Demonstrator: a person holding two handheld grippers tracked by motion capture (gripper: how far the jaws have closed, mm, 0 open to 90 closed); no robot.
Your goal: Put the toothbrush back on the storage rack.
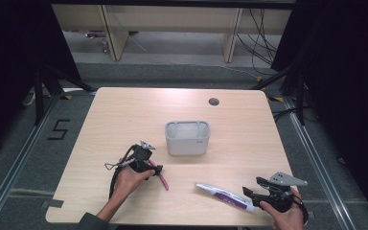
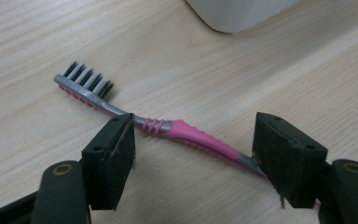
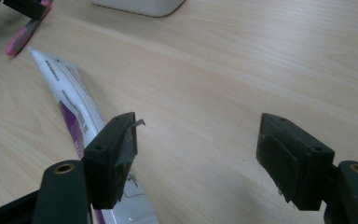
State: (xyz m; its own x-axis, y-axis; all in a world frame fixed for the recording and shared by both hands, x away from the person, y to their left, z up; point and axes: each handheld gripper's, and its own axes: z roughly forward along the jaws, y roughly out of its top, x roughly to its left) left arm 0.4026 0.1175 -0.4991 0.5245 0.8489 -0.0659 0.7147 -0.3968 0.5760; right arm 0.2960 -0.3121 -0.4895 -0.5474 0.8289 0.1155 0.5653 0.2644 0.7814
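Observation:
A pink and grey toothbrush (image 2: 200, 137) with black and white bristles lies flat on the wooden table (image 1: 124, 115). My left gripper (image 2: 195, 136) stands open with one jaw on each side of the handle, neither pressing it. In the high view the left gripper (image 1: 153, 167) sits over the toothbrush (image 1: 163, 181). A white and purple toothpaste tube (image 1: 223, 195) lies at the front right. My right gripper (image 1: 253, 188) is open at the tube's near end; the tube (image 3: 70, 102) runs under its left jaw, outside the gap of the right gripper (image 3: 196, 135).
A grey-white open container (image 1: 187, 138) stands at the table's middle, just beyond both grippers; its base shows in the gripper views (image 2: 242, 14) (image 3: 140, 5). A round cable hole (image 1: 213, 101) is at the back. The table's front edge lies close to both hands.

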